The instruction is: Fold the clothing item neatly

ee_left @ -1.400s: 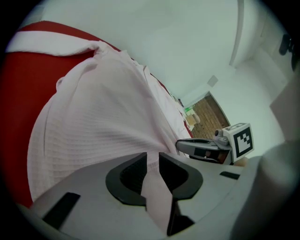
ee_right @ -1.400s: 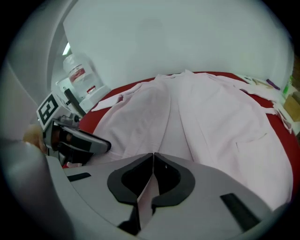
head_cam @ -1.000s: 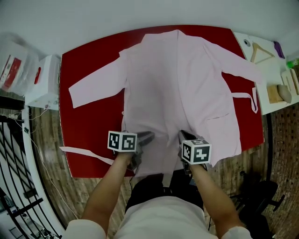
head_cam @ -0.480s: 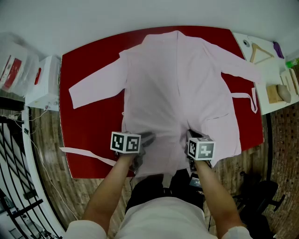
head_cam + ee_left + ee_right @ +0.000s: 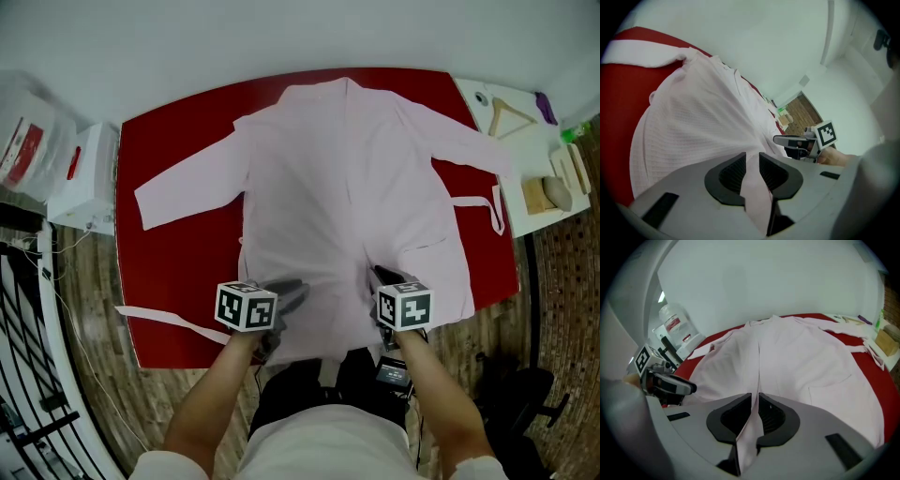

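The pink robe (image 5: 356, 187) lies spread on the red surface (image 5: 178, 272), long axis running 6 to 12 o'clock, while the left gripper (image 5: 752, 161) and right gripper (image 5: 754, 401), equally near, each clamp jaws on its 6 o'clock hem.

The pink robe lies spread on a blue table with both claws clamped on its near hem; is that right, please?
Not quite: the head view shows a red table. The pink robe does lie spread on it, with the left claw and right claw clamped on its near hem.
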`<state>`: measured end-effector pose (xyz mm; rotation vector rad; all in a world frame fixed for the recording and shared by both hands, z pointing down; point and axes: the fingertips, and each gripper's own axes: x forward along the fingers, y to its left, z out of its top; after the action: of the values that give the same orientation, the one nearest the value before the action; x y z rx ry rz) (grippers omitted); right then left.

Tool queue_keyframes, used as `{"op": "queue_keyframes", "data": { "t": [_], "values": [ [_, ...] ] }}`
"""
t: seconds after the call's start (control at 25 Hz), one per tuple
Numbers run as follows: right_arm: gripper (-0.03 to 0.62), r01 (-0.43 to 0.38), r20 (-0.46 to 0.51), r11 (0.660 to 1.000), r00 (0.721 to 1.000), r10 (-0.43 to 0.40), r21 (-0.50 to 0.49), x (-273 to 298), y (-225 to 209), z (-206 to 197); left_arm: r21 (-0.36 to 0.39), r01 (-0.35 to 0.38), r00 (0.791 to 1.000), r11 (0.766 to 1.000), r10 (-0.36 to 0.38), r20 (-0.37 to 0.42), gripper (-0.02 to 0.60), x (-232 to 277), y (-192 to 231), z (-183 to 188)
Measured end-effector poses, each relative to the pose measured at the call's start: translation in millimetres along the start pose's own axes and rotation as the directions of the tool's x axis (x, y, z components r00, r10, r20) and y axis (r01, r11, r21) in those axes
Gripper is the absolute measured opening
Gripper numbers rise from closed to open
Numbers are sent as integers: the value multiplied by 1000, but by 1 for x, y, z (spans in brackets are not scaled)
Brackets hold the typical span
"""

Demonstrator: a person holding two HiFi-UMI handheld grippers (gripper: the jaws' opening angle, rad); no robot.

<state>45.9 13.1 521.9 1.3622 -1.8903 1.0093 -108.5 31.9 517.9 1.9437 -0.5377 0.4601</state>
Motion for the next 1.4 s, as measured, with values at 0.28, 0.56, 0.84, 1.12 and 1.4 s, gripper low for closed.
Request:
{"op": "queue_keyframes", "data": {
  "t": [0.28, 0.56, 0.84, 1.12, 1.4],
  "values": [
    [26, -77, 121, 979, 988, 100, -189, 17, 8, 112, 43, 2, 993, 999, -8, 122, 81, -5, -3, 61],
    [26, -135, 108, 913, 976, 189, -384, 121, 39, 212, 31, -141, 954, 990, 127, 272, 78, 1, 55, 160],
    [25, -199, -22, 833, 975, 219, -517, 190, 56, 226, -120, -222, 944, 968, 244, 222, 54, 13, 112, 169],
    [15, -195, -68, 902, 981, 183, -384, 199, 20, 241, -224, -193, 944, 955, 243, 223, 48, 3, 123, 169],
    [17, -200, 23, 921, 975, 220, -334, 186, 14, 251, -191, -208, 950, 959, 244, 195, 48, 2, 124, 164]
  ]
}}
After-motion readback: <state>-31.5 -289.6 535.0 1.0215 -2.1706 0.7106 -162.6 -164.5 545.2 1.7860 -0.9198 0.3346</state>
